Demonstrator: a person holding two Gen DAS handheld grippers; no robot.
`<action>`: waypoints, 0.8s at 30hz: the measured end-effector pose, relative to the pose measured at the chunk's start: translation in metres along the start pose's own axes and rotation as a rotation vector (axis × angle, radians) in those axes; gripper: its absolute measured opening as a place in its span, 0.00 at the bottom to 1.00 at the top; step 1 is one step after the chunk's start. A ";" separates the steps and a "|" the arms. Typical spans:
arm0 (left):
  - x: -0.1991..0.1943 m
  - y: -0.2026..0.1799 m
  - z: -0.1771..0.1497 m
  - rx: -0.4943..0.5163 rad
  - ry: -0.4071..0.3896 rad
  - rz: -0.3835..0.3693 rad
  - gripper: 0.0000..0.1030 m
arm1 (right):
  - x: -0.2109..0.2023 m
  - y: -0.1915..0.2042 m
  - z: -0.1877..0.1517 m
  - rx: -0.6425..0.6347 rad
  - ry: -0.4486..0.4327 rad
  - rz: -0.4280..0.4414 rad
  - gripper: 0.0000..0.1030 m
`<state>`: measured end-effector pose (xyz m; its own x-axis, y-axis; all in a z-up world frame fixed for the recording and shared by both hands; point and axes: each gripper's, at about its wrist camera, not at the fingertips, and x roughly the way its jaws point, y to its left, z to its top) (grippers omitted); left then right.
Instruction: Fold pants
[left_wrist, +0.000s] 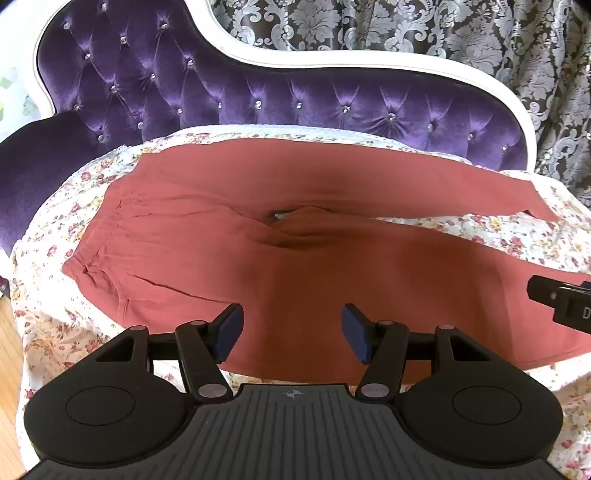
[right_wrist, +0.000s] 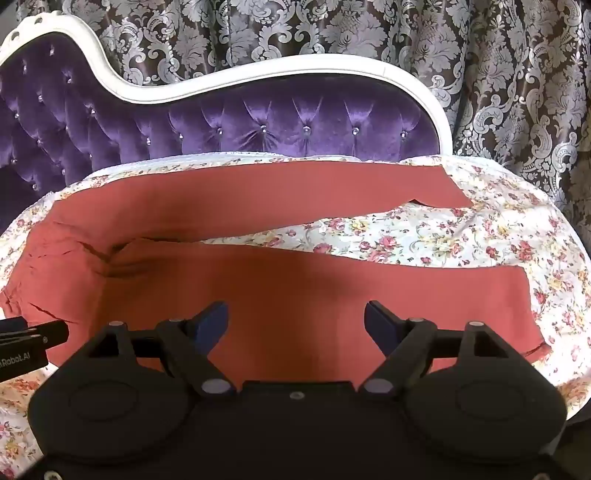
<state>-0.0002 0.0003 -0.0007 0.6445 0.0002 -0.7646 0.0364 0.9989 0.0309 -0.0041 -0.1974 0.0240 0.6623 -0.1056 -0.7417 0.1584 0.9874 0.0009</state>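
Observation:
Rust-red pants (left_wrist: 303, 269) lie spread flat on a floral sheet (left_wrist: 59, 221), waistband to the left and both legs running right in a V. The crotch is bunched into a small fold (left_wrist: 291, 225). My left gripper (left_wrist: 291, 325) hovers open over the near leg's front edge, nothing between its blue pads (left_wrist: 231, 328). In the right wrist view the same pants (right_wrist: 295, 295) fill the middle; my right gripper (right_wrist: 295, 321) stands wide open above the near leg, holding nothing. Each gripper's body shows at the other view's edge, the right one (left_wrist: 561, 302) and the left one (right_wrist: 29, 343).
The floral sheet (right_wrist: 424, 236) covers the seat of a purple tufted sofa (left_wrist: 258, 99) with a white frame (right_wrist: 258, 74). A damask curtain (right_wrist: 498, 74) hangs behind. Wooden floor (left_wrist: 7, 332) shows at the left edge.

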 end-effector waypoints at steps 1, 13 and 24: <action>0.001 0.000 0.000 -0.002 0.004 0.002 0.55 | 0.000 0.000 -0.001 0.001 0.000 -0.001 0.79; 0.016 0.009 -0.010 -0.017 0.078 0.000 0.55 | -0.008 -0.007 -0.011 0.081 0.039 -0.013 0.79; 0.007 0.005 -0.014 0.010 0.071 0.012 0.55 | -0.007 -0.026 -0.023 0.112 0.068 -0.033 0.79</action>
<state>-0.0068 0.0060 -0.0149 0.5888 0.0163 -0.8081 0.0369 0.9982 0.0470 -0.0297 -0.2197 0.0142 0.6050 -0.1256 -0.7863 0.2623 0.9638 0.0479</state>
